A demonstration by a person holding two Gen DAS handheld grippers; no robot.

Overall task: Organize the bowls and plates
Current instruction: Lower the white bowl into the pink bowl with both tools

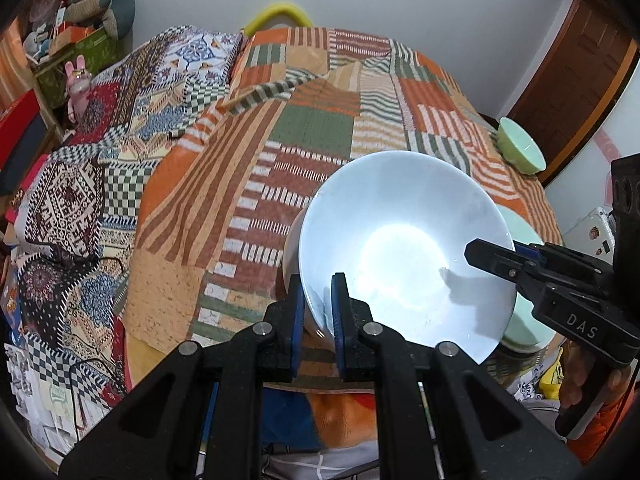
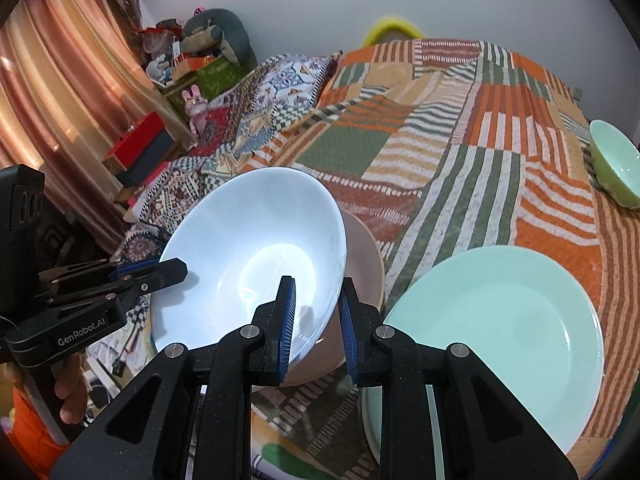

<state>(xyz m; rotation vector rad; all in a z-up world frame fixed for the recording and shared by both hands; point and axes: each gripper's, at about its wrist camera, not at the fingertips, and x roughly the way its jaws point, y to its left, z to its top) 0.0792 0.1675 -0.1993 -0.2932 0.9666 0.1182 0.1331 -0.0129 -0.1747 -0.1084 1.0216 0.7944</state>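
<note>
Held item: white bowl (image 1: 404,248), carried tilted above the patchwork blanket (image 1: 312,128), gripped from 2 opposite sides of its rim.
Left gripper (image 1: 318,308): jaws pinching the bowl's near rim, 1 blue pad inside the wall, 1 outside.
Right gripper (image 2: 318,312): jaws likewise clamped across the rim on the opposite side; in the left wrist view it comes in from the right.
Why 2 grips: likely the bowl is wide and smooth, so a hold on each side keeps it from swinging or slipping.
Below the bowl: a tan bowl (image 2: 364,264) shows just behind and under it; probably the nesting target, though contact cannot be told.
Other ware: mint plate (image 2: 496,328) lies flat beside the tan bowl; small green bowl (image 2: 616,164) sits well apart, near the blanket's far edge.
Step, as judged: bowls being stacked together, plate left separate.
Risk: uneven soft blanket may tip a stack.
</note>
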